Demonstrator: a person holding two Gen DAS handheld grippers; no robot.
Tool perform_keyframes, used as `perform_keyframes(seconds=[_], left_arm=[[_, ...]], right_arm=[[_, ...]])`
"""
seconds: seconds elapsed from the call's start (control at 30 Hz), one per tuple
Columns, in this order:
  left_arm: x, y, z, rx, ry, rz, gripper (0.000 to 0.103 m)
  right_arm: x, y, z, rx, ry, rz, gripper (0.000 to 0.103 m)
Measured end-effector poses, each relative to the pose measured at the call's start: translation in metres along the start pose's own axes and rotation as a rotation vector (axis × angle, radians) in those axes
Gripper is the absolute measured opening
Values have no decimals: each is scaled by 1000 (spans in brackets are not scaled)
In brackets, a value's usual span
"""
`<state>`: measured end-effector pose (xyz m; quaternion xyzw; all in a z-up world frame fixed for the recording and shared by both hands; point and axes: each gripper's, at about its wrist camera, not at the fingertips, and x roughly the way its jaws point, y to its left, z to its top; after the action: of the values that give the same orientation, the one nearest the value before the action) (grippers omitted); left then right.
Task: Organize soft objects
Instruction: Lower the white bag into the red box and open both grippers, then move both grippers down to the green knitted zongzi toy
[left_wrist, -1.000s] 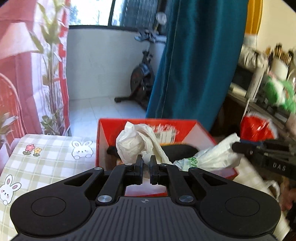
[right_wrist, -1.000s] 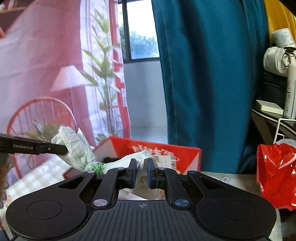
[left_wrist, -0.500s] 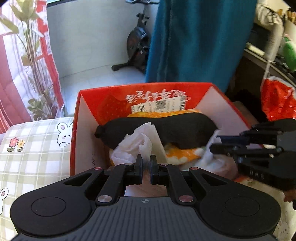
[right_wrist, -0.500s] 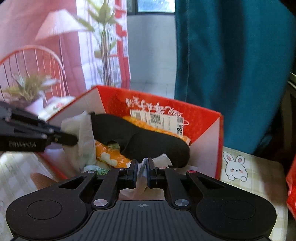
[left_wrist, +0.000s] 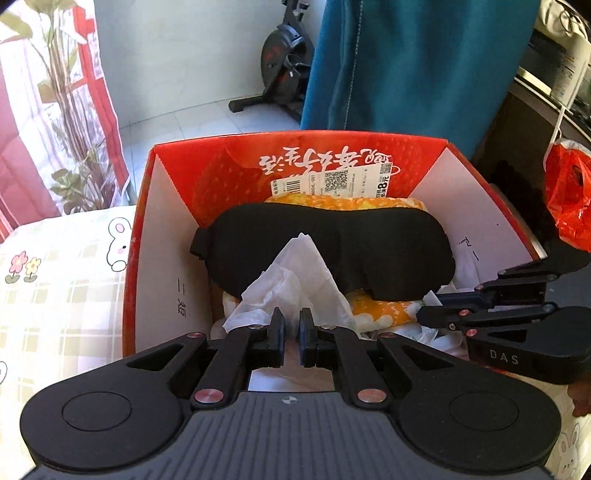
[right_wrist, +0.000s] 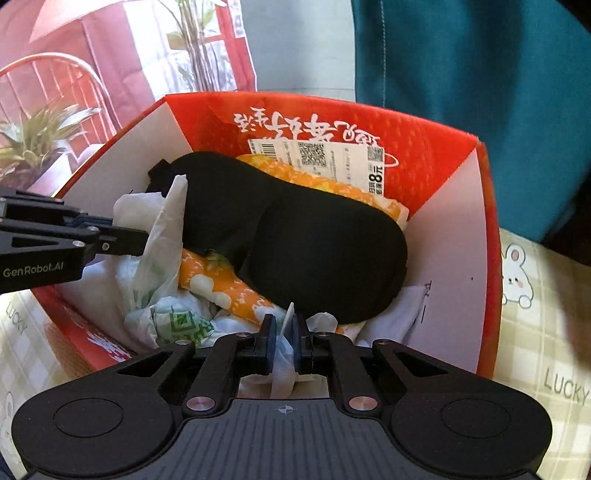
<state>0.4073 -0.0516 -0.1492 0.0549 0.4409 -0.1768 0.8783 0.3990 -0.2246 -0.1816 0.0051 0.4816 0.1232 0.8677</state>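
The plastic bag (right_wrist: 155, 258) is judged to be at the point of being set down in the red box (left_wrist: 155, 229). For this to be done well, both ends should be lowered fully below the rim before either grip is loosened, and the two should be let go together so that the film is not dragged back out. Loose folds can be pressed down ahead of the tips, toward the black eye mask (left_wrist: 332, 251) lying just beyond them on an orange cloth (right_wrist: 229, 291).

The left tongs (left_wrist: 291, 328) are nearly closed, with a crumpled white end of the bag pinched between the tips and fanning upward just ahead of them. The right tongs (right_wrist: 284, 332) are likewise narrowed onto a thin fold of the same bag, which passes between the jaws and spreads to their left, with green print showing. Both tips are held inside the box, at its near side.
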Motion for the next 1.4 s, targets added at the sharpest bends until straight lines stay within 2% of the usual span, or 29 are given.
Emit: perform_keyframes(seconds=[0.1, 0.17, 0.2, 0.23, 0.27, 0.3, 0.33, 0.43, 0.53, 0.67, 0.83, 1.03, 1.4], left_arm=[[-11, 0, -1, 1, -36, -3, 13], [-19, -1, -2, 1, -56, -16, 29], [-26, -1, -3, -1, -72, -26, 47], [-34, -2, -4, -1, -94, -21, 56], [-40, -2, -6, 3, -117, -11, 59], [-47, -3, -7, 5, -136, -6, 64], [-53, -4, -10, 3, -153, -8, 70], [-72, -4, -21, -6, -199, -33, 84], [-85, -10, -33, 23, -218, -25, 86], [-103, -15, -53, 62, -240, -29, 86], [-116, -12, -81, 57, -243, -64, 86], [-116, -5, -114, 32, -204, -65, 86], [-102, -6, -165, -58, -133, -59, 85]], right_arm=[[-6, 2, -3, 22, -27, -9, 12], [-15, 3, -6, 37, -72, -14, 20], [-20, 4, -8, 42, -96, -16, 29], [-27, 5, -10, 44, -121, -20, 41], [-33, 6, -12, 44, -148, -30, 47], [-41, 8, -14, 43, -177, -36, 57], [-48, 9, -17, 43, -203, -39, 63], [-68, 14, -23, 33, -250, -40, 69], [-84, 21, -35, 8, -289, -53, 82], [-103, 31, -52, -19, -337, -42, 87], [-116, 48, -80, -72, -362, -42, 88], [-116, 61, -110, -71, -357, -10, 88], [-98, 61, -164, -37, -279, -3, 86]])
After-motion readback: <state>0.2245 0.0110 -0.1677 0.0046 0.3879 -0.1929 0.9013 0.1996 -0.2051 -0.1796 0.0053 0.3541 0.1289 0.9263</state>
